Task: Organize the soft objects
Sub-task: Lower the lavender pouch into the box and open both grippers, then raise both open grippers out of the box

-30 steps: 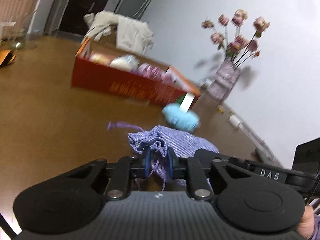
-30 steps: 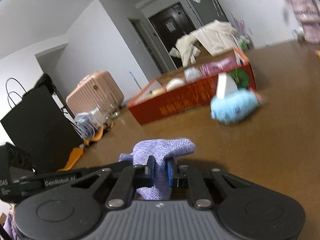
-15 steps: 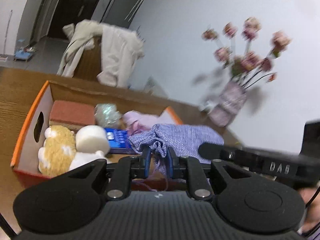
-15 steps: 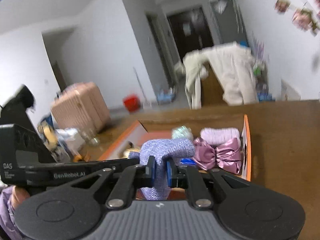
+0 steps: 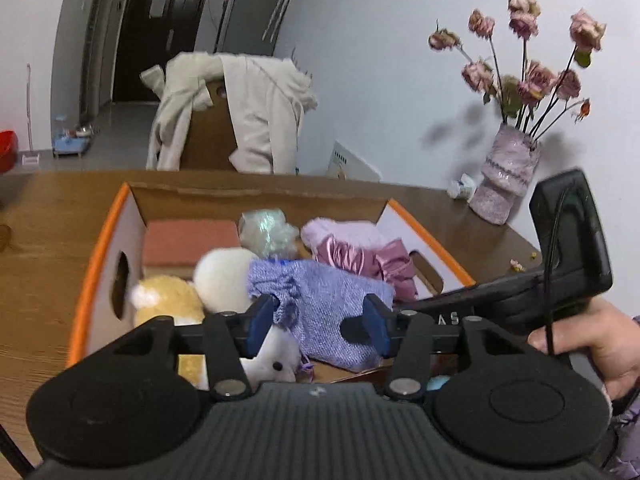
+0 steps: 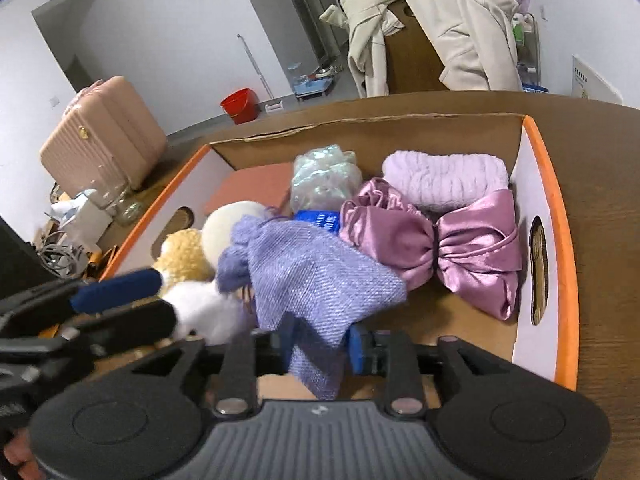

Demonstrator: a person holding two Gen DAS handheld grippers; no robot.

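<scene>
- My left tongs (image 5: pixel 316 322) had just been opening. Their blue pads stood apart, and the purple pouch (image 5: pixel 320 300) sat between them, loose, with a gap on each side.
- My right tongs (image 6: pixel 320 350) had just been opening too, but only a little. The low corner of the purple pouch (image 6: pixel 312 276) hung between their pads. I could not tell if the pads still pressed on it.
- The pouch was over the near part of the cardboard box (image 6: pixel 548 216), on top of the soft toys.
- The box had orange edges and stood on the brown table (image 5: pixel 44 240).
- In the box, on the left, lay a yellow fluffy toy (image 5: pixel 168 296) and a white round toy (image 5: pixel 224 276).
- On the right lay a shiny pink bow (image 6: pixel 436 244), with a fuzzy pink cloth (image 6: pixel 444 176) just behind it.
- At the far side sat a crinkly clear wad (image 6: pixel 324 176), and beside it a flat red-brown pad (image 5: pixel 188 240).
- A hand (image 5: pixel 600 344) held the right tool's grip on the right of the left view.
- A vase of dried roses (image 5: pixel 508 176) stood far right on the table.
- A chair with a pale coat (image 5: pixel 240 112) stood behind the table.
</scene>
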